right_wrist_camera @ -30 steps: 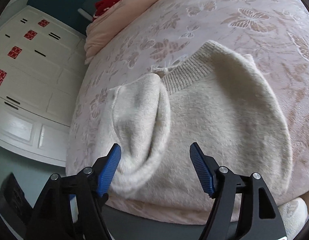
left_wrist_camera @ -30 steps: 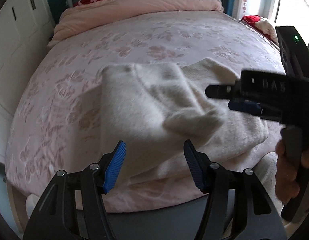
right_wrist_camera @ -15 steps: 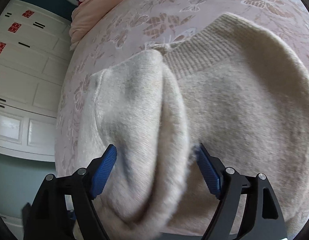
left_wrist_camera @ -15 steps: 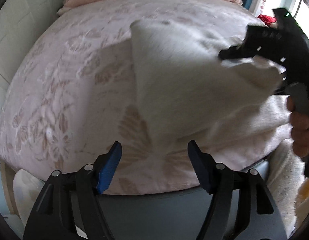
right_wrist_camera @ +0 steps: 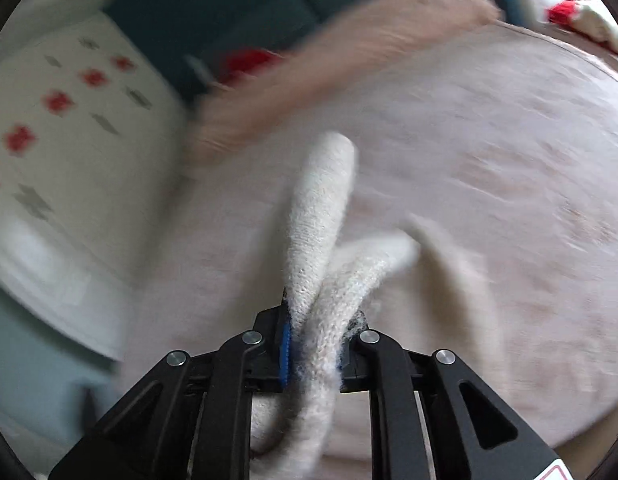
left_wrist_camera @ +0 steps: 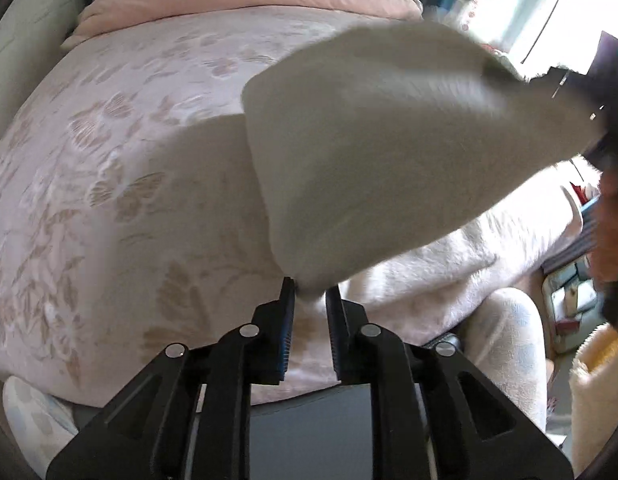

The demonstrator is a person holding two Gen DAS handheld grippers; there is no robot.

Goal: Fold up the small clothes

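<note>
Cream fuzzy sweater is half lifted off the pink floral bedspread; one flap hangs in the air, the rest lies on the bed's near edge. Left gripper is closed on just a small corner tip of the flap. Right gripper is clamped on a thick bunched wad of knit, several layers, loose fibres at the pads. Risks as I see them: left pinch is shallow, so tension from the right side could pull the corner free; the uneven right grab could drag extra layers over and skew the fold; the body sits near the mattress edge and could slide off
</note>
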